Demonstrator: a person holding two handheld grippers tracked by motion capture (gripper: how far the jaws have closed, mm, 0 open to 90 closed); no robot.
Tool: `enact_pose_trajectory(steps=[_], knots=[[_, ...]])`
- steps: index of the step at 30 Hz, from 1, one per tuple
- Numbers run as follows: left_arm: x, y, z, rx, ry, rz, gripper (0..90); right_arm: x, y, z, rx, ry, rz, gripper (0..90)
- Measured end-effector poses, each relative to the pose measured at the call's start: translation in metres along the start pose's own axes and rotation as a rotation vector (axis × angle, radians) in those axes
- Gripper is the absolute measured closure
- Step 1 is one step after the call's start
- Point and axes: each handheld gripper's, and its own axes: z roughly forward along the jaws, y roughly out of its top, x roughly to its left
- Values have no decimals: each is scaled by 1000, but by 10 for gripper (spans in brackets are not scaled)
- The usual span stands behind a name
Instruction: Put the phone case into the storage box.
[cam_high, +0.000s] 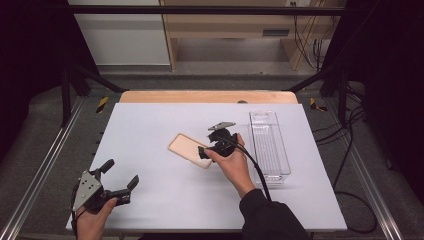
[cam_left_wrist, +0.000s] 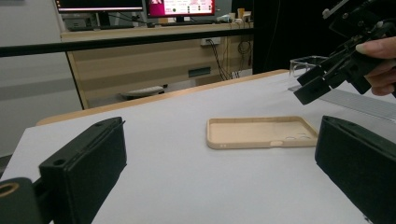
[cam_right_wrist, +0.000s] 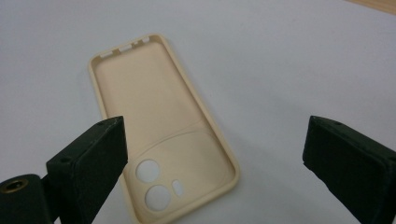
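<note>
The right hand (cam_high: 231, 161) reaches to mid-table, tilting the right gripper (cam_high: 208, 150) down over the beige phone case (cam_right_wrist: 161, 126), jaws spread wide and gripping nothing; the case lies flat, hollow side up, beside a clear tray (cam_high: 269, 145). The left gripper (cam_high: 120, 176) rests near the table's front-left corner, jaws wide apart, empty.

Phone case (cam_high: 190, 148) lies on the table (cam_high: 150, 125), left of the clear tray (cam_high: 270, 145).

The right gripper (cam_high: 206, 151) hides the phone case's (cam_high: 187, 148) near corner.

No text, label or number is legible on anything here.
</note>
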Motion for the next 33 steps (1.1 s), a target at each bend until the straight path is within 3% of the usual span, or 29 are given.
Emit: enact_pose_trajectory(steps=[4, 6, 9, 14, 19, 33], knots=[[0, 0, 0, 1, -1, 2, 17, -3, -8, 6, 22, 13, 22, 152], [-1, 0, 1, 2, -2, 4, 17, -3, -11, 7, 43, 32, 17, 243], [-1, 0, 0, 6, -1, 10, 17, -2, -14, 6, 23, 49, 2, 392], [-1, 0, 1, 7, -2, 11, 17, 3, -19, 6, 36, 81, -25, 658], [-2, 0, 2, 14, -8, 16, 17, 10, -23, 9, 67, 113, -41, 831], [-4, 0, 3, 24, -6, 34, 19, 24, -30, 15, 124, 128, -109, 899]])
